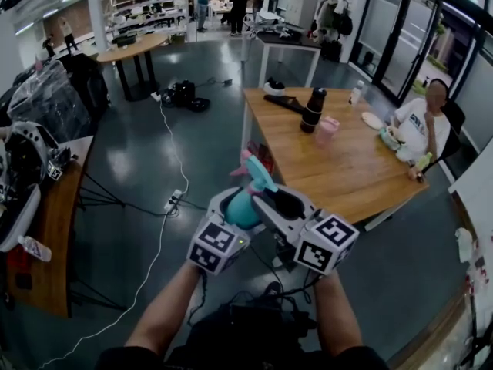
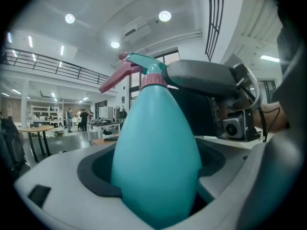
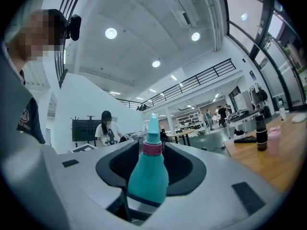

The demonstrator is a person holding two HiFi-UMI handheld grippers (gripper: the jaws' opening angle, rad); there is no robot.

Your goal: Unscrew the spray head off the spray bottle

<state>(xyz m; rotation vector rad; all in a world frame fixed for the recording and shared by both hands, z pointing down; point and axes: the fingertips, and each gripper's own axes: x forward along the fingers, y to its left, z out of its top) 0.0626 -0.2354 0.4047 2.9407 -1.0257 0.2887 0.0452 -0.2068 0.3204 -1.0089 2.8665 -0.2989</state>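
Observation:
A teal spray bottle [image 1: 245, 208] with a pink collar [image 3: 152, 148] and a teal spray head [image 2: 144, 61] with a pink trigger [image 2: 115, 78] is held up in the air in front of me. My left gripper [image 2: 156, 186] is shut on the bottle's fat body. My right gripper [image 3: 151, 171] stands wide around the upper part of the bottle, with a gap showing on each side between its dark pads [image 3: 192, 169] and the bottle. In the left gripper view its grey jaw reaches in beside the spray head.
A wooden table [image 1: 347, 176] to the right carries a black bottle [image 1: 313, 110] and a pink cup [image 1: 327, 129]; a person [image 1: 420, 126] sits at its far end. A cluttered desk [image 1: 54, 230] is at my left. A cable [image 1: 166, 206] lies on the floor.

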